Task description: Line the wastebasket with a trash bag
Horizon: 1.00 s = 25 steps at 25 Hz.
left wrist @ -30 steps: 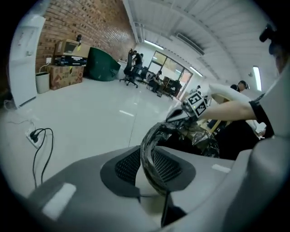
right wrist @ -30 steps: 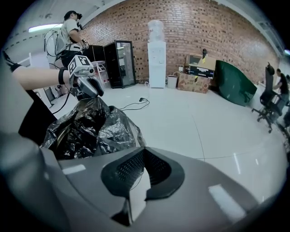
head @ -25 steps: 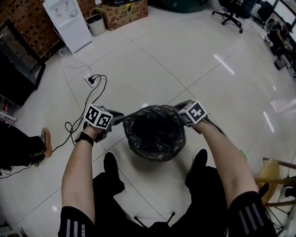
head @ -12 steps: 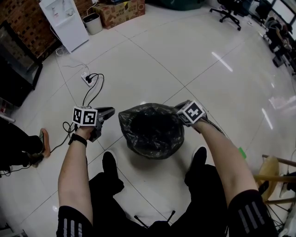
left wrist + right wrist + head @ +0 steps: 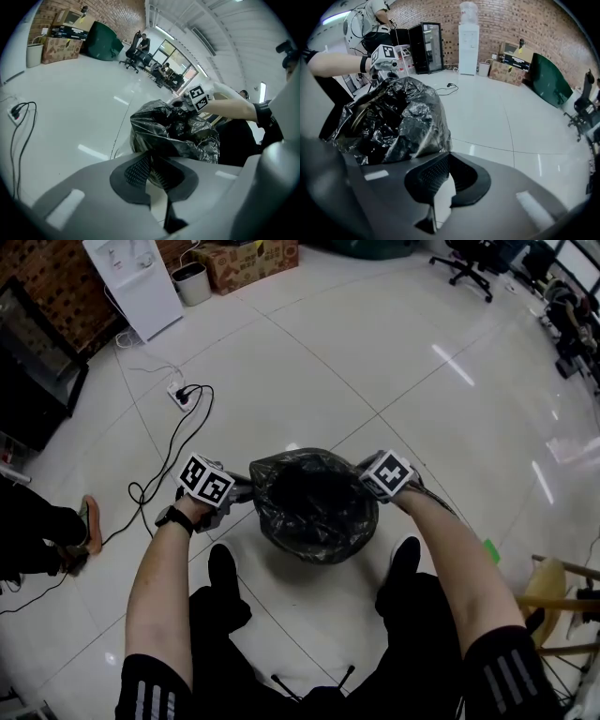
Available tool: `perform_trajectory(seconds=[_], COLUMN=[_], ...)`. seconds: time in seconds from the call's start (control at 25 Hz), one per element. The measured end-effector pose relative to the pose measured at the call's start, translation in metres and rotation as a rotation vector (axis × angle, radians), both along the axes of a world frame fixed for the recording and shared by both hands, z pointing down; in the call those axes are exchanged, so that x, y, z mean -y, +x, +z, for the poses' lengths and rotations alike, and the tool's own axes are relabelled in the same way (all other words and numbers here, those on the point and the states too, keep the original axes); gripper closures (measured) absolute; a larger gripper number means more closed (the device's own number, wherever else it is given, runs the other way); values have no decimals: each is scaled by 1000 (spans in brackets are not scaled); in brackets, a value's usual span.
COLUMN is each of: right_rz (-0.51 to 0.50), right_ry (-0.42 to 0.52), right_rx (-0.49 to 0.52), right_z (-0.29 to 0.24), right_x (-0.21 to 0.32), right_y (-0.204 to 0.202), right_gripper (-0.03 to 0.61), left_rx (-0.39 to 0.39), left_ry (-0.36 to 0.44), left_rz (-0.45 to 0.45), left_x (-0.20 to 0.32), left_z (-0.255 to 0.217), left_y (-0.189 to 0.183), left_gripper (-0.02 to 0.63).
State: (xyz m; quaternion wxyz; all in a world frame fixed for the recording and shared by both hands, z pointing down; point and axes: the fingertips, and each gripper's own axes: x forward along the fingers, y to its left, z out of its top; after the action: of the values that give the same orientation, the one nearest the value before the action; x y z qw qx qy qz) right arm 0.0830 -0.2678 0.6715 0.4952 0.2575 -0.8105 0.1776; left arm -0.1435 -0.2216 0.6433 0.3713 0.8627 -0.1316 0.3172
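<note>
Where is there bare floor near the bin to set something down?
The widest bare floor lies beyond the trash bag, up to the office chair. More lies to its right, before the wooden stool. Crowded: cable and power strip on the left, the person's shoes nearest the person.

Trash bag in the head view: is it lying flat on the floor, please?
No, the trash bag stands up rounded from the floor, its mouth open upward.

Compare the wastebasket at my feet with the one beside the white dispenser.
The near wastebasket is draped in a crumpled black trash bag; the far wastebasket shows pale sides. The near one stands by the person's shoes; the far one beside a cardboard box. Both stand upright.
</note>
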Motion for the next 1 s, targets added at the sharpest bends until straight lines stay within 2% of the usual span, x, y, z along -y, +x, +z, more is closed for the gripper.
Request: perform_trajectory(seconds=[0.12,0.32,0.64,0.68,0.8,0.84,1.0], right_rz=[6,17,113,118,137,151,218], right_ry=[-16,-40,-111,-94,-23,-5,7], right_rx=[2,2,60,61,68,72,76], right_z=[5,11,22,19,5,0,-19], right_x=[-5,-9,-15,-11,5,9,15], right_y=[1,6,10,11,18,22,47], right_gripper=[572,572,569,557,437,417,403], left_rx=[17,104,188,202,246,263,320], left_ry=[7,-18,2,10,55,71,114], left_rz=[17,55,62,64,37,19,-54], left_x=[-4,-16,-18,-18,-7,-3,3], left_z=[5,26,47,49,45,42,29], left_y=[0,1,0,-1,-9,-14,-38], left_gripper=[611,611,613,613,613,613,614])
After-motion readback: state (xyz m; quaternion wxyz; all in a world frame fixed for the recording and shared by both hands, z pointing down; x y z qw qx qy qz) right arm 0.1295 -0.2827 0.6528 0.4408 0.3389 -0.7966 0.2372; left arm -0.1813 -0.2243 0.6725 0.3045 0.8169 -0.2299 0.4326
